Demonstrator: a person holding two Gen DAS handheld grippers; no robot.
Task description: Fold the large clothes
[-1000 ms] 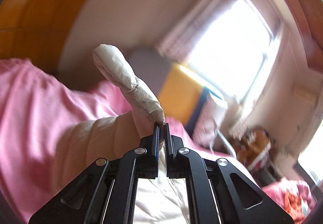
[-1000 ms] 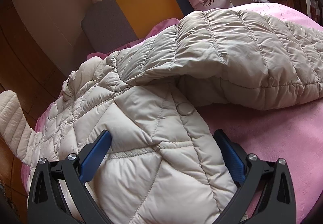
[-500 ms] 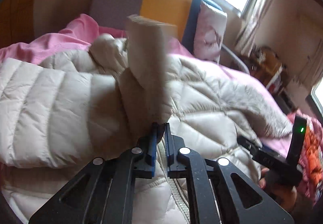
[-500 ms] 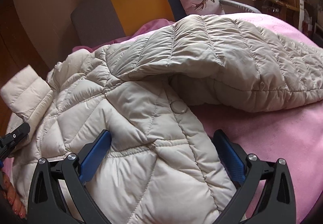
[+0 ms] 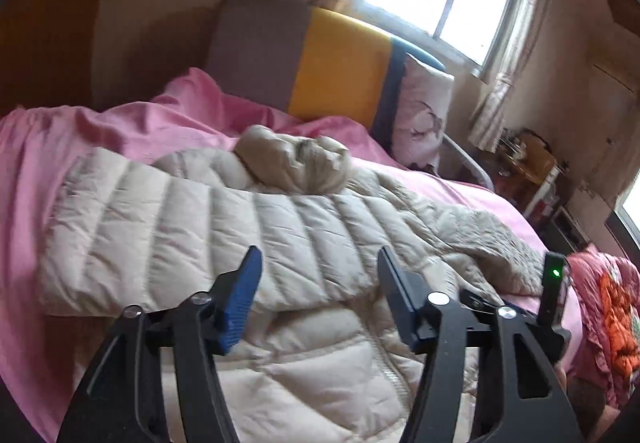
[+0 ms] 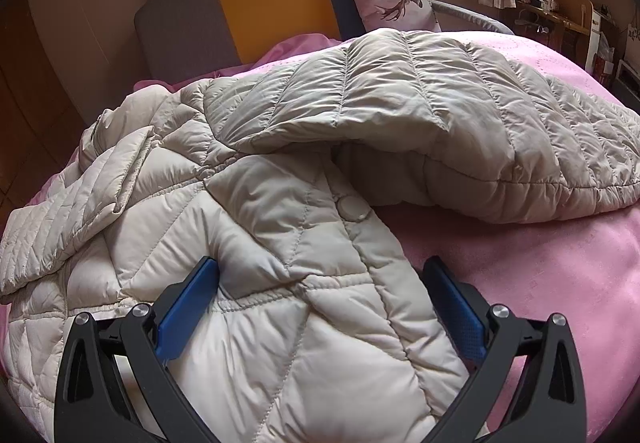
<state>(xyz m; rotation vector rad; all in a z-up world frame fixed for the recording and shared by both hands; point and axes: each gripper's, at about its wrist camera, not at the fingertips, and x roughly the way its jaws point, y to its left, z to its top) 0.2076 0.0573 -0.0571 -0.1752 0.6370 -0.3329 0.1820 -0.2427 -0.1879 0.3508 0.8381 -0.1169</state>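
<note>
In the left wrist view, your left tool [image 5: 318,269] had its jaws just been opening and stood moderately apart with nothing pinched; the quilted cream puffer jacket [image 5: 248,239] lay beyond and below the blue pads, its sleeve [image 5: 168,227] laid crosswise over the body, ribbed in fat horizontal channels. A bunched hood or collar [image 5: 294,163] sat in a soft lump at the far end, on the pink bed sheet [image 5: 132,123]. Your right tool showed at the right edge with a green light. In the right wrist view, your right tool [image 6: 320,297] was spread wide, straddling the jacket's front panel without clamping it; the pads sat at either side of diamond-stitched, smooth, slightly glossy fabric with a round snap button [image 6: 349,208]. The other sleeve [image 6: 420,115] arched puffily across the chest, its cuff end resting on the sheet. Judging by this, you had both sleeves folded in; folding the body into a compact stack remained, and the lofty filling would likely spring back.
</note>
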